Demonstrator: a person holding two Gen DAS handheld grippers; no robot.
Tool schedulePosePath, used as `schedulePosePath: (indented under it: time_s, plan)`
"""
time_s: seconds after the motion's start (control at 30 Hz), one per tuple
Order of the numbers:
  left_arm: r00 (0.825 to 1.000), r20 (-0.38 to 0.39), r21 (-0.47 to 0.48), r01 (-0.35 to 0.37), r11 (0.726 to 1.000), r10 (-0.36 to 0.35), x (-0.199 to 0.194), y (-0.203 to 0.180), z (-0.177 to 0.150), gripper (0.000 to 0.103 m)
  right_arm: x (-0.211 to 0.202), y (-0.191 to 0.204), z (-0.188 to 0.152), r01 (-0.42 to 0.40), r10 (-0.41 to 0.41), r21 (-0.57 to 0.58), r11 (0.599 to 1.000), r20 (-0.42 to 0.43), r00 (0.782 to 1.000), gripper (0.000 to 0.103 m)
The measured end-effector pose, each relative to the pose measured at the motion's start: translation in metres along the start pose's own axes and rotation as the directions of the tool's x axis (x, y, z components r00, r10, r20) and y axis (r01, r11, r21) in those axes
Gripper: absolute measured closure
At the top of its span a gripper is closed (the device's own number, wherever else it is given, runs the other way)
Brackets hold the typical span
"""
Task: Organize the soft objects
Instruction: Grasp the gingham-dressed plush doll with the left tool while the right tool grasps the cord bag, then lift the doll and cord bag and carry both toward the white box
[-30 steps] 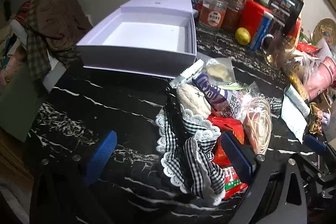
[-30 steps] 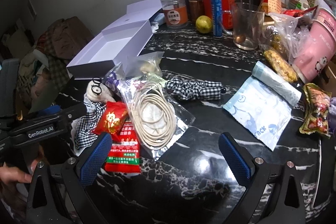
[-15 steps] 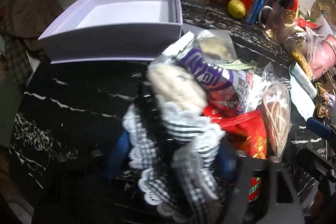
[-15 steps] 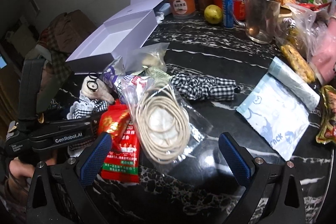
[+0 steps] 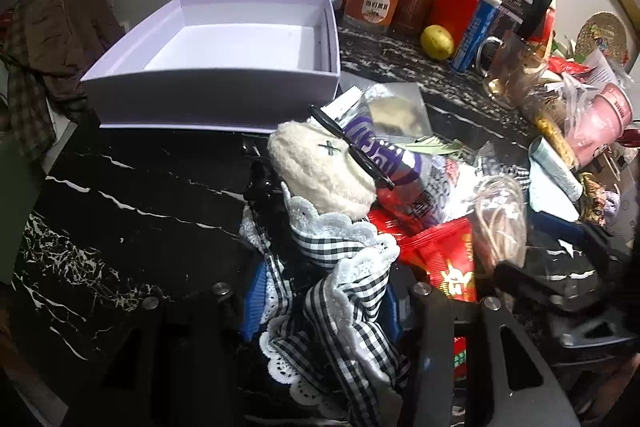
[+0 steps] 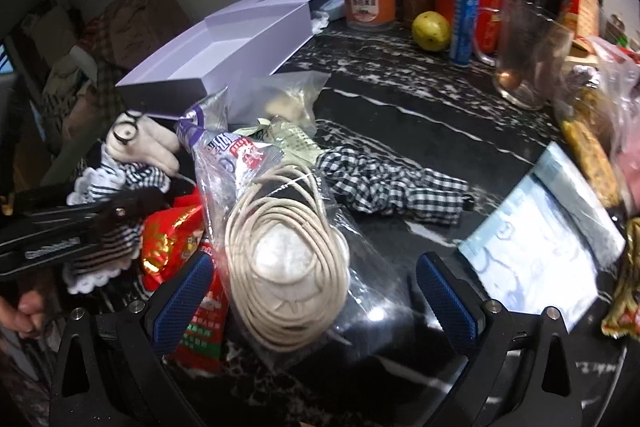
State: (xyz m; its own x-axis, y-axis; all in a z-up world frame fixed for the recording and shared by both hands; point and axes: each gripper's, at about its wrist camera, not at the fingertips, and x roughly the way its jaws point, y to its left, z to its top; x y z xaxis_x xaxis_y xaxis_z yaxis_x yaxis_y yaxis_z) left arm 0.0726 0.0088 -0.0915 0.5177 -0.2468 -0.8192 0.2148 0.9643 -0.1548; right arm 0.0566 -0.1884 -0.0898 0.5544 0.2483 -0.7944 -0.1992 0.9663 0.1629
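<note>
Left gripper (image 5: 320, 311) – jaws closing on the gingham, lace-edged dress of a soft doll (image 5: 320, 183); the blue pads press into the fabric from both sides, so the cloth is pinched between them. The doll's cream, fuzzy head, with black glasses and a stitched cross for an eye, points away from the gripper toward the white box (image 5: 224, 83). The box sits open just beyond, on the black marble-patterned counter (image 5: 120, 207).

To the doll's right, touching it: a purple-and-silver snack bag (image 5: 384, 163) and red snack packets (image 5: 444, 259), heaped together.

Right gripper (image 6: 314, 297) – jaws wide, nothing pinched. Between its blue pads lies a clear bag holding a coil of cream cord (image 6: 288, 251); whether the pads touch the bag cannot be told. The left gripper shows at the left edge of this view, clamped on the doll's dress, a hand (image 6: 24, 307) behind it.

Further out: a checked scrunchie-like cloth (image 6: 396, 179) beside the cord bag, a pale blue tissue pack (image 6: 548, 251) to the right, well apart. At the back, a lemon (image 6: 432, 31), a glass mug (image 6: 528, 59), spice jars (image 5: 376, 3).
</note>
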Motion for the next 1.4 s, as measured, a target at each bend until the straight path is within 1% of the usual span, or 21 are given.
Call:
schedulePosePath:
  time_s: [0.03, 0.1, 0.13, 0.17, 0.2, 0.23, 0.27, 0.37, 0.53, 0.67, 0.8, 0.87, 0.93, 1.0, 1.13, 1.33, 1.4]
  plan:
    - [1.0, 0.007, 0.002, -0.003, 1.0, 0.003, -0.003, 0.001, -0.001, 0.057, 0.002, 0.001, 0.0, -0.013, 0.013, -0.007, 1.0, 0.004, 1.0, 0.0]
    - [1.0, 0.014, 0.0, -0.008, 1.0, 0.008, -0.007, 0.001, -0.002, 0.057, 0.008, 0.003, 0.0, -0.042, 0.042, -0.019, 0.999, 0.0, 0.999, 0.006]
    - [1.0, 0.011, 0.0, -0.008, 1.0, 0.008, -0.006, 0.001, -0.002, 0.057, 0.011, 0.004, 0.0, -0.041, 0.041, -0.025, 0.999, -0.012, 0.999, 0.013]
    - [1.0, 0.008, 0.0, -0.007, 1.0, 0.007, -0.006, 0.0, -0.002, 0.057, 0.01, 0.007, -0.001, -0.02, 0.02, -0.045, 0.999, 0.002, 1.0, 0.02]
    - [1.0, 0.006, 0.0, -0.007, 1.0, 0.007, -0.006, 0.0, -0.003, 0.057, 0.01, 0.009, -0.002, -0.008, 0.008, -0.06, 0.998, 0.001, 1.0, 0.022]
    - [1.0, 0.007, -0.001, -0.007, 1.0, 0.007, -0.007, 0.0, -0.004, 0.057, 0.009, 0.011, -0.003, 0.002, -0.001, -0.067, 0.998, 0.003, 1.0, 0.031]
    - [1.0, 0.009, -0.002, -0.007, 1.0, 0.007, -0.008, 0.0, -0.005, 0.057, 0.006, 0.01, -0.003, 0.006, -0.005, -0.053, 0.999, 0.012, 1.0, 0.043]
    - [1.0, 0.016, -0.014, -0.002, 1.0, 0.002, -0.011, -0.001, -0.007, 0.057, -0.001, 0.007, -0.006, -0.002, 0.002, -0.007, 1.0, 0.014, 1.0, 0.049]
    - [0.999, 0.034, -0.015, -0.013, 1.0, 0.014, -0.019, -0.002, -0.011, 0.057, -0.021, 0.0, -0.019, -0.018, 0.016, 0.046, 0.999, 0.047, 0.999, 0.05]
    - [0.999, 0.047, -0.009, -0.014, 1.0, 0.015, -0.027, -0.007, -0.017, 0.057, -0.037, -0.001, -0.03, -0.015, 0.011, 0.068, 0.998, 0.067, 0.998, 0.05]
    - [0.998, 0.06, -0.018, -0.015, 1.0, 0.016, -0.036, -0.008, -0.024, 0.057, -0.048, 0.001, -0.04, -0.033, 0.027, 0.084, 0.996, 0.073, 0.997, 0.05]
    - [0.997, 0.072, -0.018, -0.031, 0.999, 0.032, -0.04, -0.009, -0.027, 0.057, -0.053, 0.003, -0.046, -0.038, 0.031, 0.083, 0.996, 0.081, 0.996, 0.05]
    - [0.994, 0.091, 0.002, -0.059, 0.998, 0.058, -0.047, -0.012, -0.031, 0.057, -0.057, 0.005, -0.05, -0.041, 0.034, 0.078, 0.996, 0.089, 0.995, 0.05]
    - [0.992, 0.107, 0.005, -0.062, 0.998, 0.061, -0.053, -0.013, -0.034, 0.057, -0.062, 0.008, -0.052, -0.051, 0.045, 0.066, 0.997, 0.101, 0.994, 0.05]
    - [0.989, 0.136, 0.001, -0.066, 0.998, 0.065, -0.066, -0.013, -0.036, 0.057, -0.068, 0.017, -0.052, -0.067, 0.062, 0.036, 0.997, 0.115, 0.991, 0.049]
    - [0.983, 0.172, -0.009, -0.056, 0.998, 0.057, -0.077, -0.012, -0.033, 0.057, -0.076, 0.031, -0.034, -0.098, 0.1, -0.025, 0.995, 0.143, 0.985, 0.049]
    - [0.978, 0.193, -0.003, -0.082, 0.997, 0.081, -0.079, -0.013, -0.028, 0.057, -0.078, 0.034, -0.029, -0.11, 0.114, -0.04, 0.993, 0.151, 0.982, 0.049]
